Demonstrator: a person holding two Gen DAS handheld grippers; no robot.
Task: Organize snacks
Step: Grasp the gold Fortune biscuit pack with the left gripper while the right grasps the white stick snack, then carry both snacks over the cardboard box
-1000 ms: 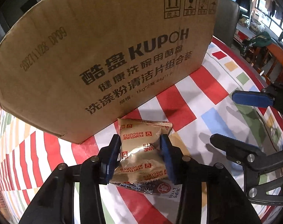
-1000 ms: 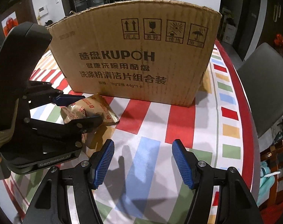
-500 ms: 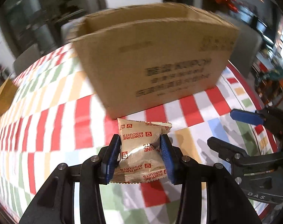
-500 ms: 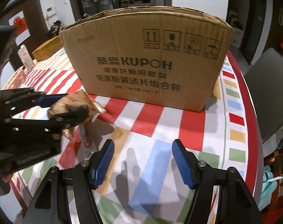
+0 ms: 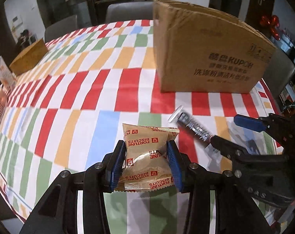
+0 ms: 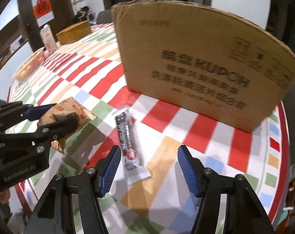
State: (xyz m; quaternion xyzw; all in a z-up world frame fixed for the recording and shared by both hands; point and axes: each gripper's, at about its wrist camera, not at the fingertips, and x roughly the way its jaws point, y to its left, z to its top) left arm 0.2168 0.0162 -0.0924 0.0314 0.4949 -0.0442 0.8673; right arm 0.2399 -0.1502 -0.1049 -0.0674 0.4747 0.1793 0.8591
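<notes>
While the table [image 5: 100,81] sits under its cloth of red, white, green, blue and orange blocks, a small brown box [image 5: 28,58] rests far off at the left edge, with a carton [image 6: 48,37] and a clear tub of orange things [image 6: 28,66] near it. Next comes the left gripper [image 5: 146,160], its two blue pads squeezed tight on a tan snack bag [image 5: 147,156] that says FORTUNE BISCUITS in red. The bag is pinched at both sides and held up off the cloth. Seen from the other side, the left gripper [image 6: 56,117] hides part of the same tan snack bag [image 6: 69,111]. A little to the right lies a long, thin snack stick [image 6: 128,142] in a dark and white wrapper, flat on the cloth. The right gripper [image 6: 148,167] hangs over it with its blue pads wide apart, and the near end of the stick lies between them, close to the left pad. Behind and to the right stands a big cardboard box [image 6: 196,64], upright, with dark print on its front.
</notes>
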